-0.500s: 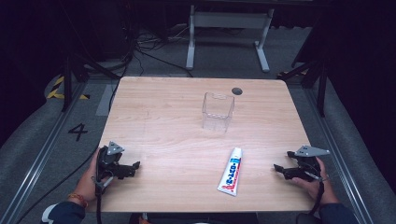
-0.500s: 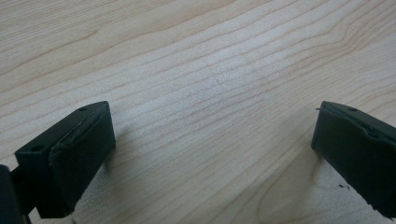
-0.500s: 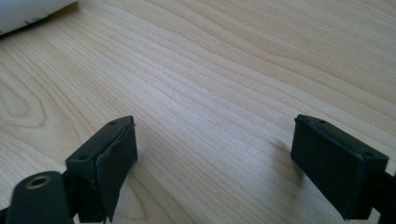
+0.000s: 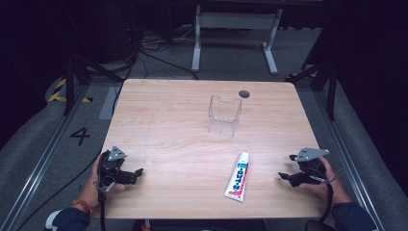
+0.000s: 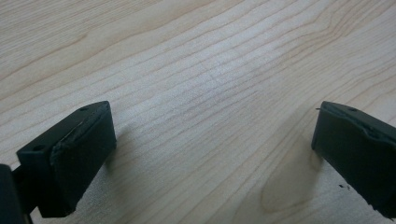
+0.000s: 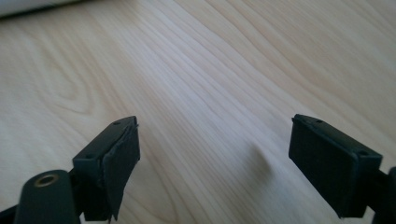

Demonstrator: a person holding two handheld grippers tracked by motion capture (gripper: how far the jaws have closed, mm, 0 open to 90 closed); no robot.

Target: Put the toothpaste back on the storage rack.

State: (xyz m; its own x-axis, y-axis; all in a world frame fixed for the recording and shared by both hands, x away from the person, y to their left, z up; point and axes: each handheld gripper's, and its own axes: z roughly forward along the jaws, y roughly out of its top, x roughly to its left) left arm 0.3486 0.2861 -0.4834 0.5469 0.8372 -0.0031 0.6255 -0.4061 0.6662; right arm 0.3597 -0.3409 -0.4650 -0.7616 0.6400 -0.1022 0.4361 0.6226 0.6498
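A white toothpaste tube (image 4: 238, 176) with red and blue print lies flat near the front of the wooden table (image 4: 168, 120). Behind it, toward the middle, stands a clear plastic box (image 4: 224, 114), upright and empty. My left gripper (image 4: 136, 174) rests at the front left corner, held in a hand, jaws pointing right. In the left gripper view its jaws stand wide apart over bare wood (image 5: 210, 93). My right gripper (image 4: 286, 168) sits at the front right, pointing left toward the tube, well apart from it. Its jaws are spread wide over bare wood (image 6: 210, 107).
A dark round cable hole (image 4: 244, 93) sits near the table's far edge. Beyond the table are a grey metal frame (image 4: 235, 21) and cables on the floor. A floor mark reading 4 (image 4: 80, 135) lies left of the table.
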